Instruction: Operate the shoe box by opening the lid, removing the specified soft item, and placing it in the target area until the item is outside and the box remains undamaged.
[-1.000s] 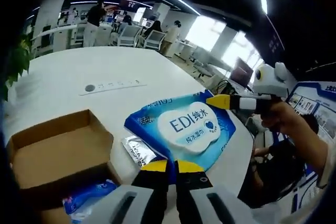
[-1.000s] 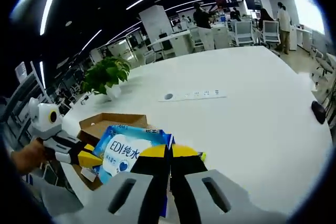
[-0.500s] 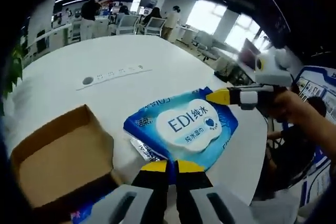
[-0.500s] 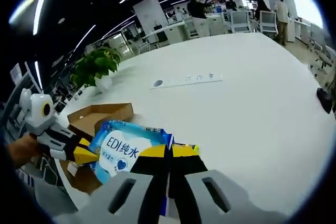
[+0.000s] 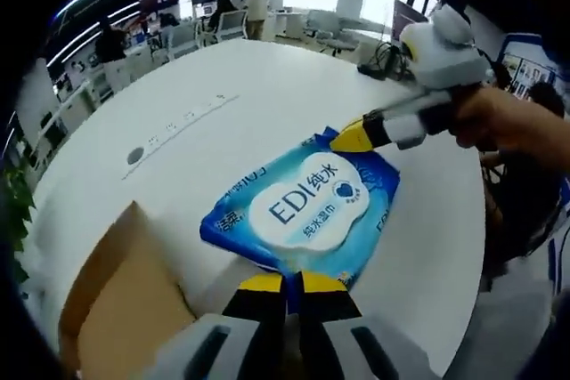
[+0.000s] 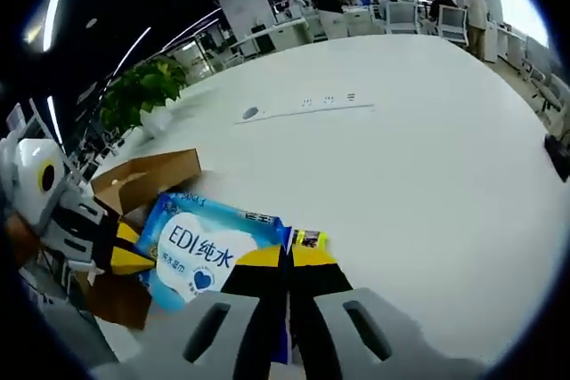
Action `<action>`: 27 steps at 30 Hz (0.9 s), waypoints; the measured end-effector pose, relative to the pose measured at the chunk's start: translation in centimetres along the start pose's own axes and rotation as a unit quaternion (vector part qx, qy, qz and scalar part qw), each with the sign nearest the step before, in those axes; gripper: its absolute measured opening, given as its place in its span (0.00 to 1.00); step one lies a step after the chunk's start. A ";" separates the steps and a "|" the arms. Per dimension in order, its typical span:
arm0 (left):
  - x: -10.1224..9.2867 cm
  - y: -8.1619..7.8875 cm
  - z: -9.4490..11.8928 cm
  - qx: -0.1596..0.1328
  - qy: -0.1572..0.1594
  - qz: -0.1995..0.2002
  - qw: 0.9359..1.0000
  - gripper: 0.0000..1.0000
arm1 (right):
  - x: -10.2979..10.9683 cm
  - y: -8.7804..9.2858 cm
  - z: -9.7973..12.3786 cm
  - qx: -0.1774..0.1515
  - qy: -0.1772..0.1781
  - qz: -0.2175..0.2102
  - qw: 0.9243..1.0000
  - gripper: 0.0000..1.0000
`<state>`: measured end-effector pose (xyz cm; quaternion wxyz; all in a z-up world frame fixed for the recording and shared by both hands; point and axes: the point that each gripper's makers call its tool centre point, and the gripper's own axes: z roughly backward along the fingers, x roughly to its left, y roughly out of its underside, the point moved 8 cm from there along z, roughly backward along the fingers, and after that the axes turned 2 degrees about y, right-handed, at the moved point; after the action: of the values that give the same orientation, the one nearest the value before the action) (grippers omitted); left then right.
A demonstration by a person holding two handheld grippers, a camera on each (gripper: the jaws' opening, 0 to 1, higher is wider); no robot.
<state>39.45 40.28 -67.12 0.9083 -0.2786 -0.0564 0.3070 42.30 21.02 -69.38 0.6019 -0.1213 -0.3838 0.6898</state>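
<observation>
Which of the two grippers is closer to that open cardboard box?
Left. The left gripper, shut on the wipes pack's box-side edge, sits right beside the cardboard box. The right gripper pinches the pack's far edge, away from the box.

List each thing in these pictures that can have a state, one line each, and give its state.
Left gripper: shut on the wet wipes pack.
Right gripper: shut on the wet wipes pack.
Wet wipes pack: out of the box, held by opposite edges over the white table.
Cardboard box: open.
Power strip: flat on the table, nothing plugged in.
</observation>
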 end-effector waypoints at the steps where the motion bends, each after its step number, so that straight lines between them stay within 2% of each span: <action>1: 0.0 0.0 -0.2 0.004 -0.001 -0.008 1.000 0.03 | 0.0 0.1 -0.1 0.002 0.002 0.004 1.000 0.00; 11: -0.2 0.5 -1.6 0.035 -0.011 -0.075 0.996 0.04 | -0.5 0.8 -0.8 0.001 0.009 0.006 1.000 0.00; 20: -0.6 0.6 -1.2 0.041 -0.022 -0.099 0.994 0.08 | -0.3 0.6 -1.0 -0.002 0.013 0.019 1.000 0.03; 23: -0.5 0.7 -0.8 0.041 -0.023 -0.103 0.994 0.12 | -0.2 0.5 -0.9 -0.001 0.015 0.045 0.999 0.05; 27: -0.3 0.6 0.0 0.026 -0.019 -0.099 0.995 0.24 | -0.1 0.3 -0.3 -0.005 0.023 0.065 0.998 0.13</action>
<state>38.89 40.55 -67.41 0.9399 -0.2423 -0.0930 0.2221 42.32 21.09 -69.78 0.5640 -0.1646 -0.3651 0.7222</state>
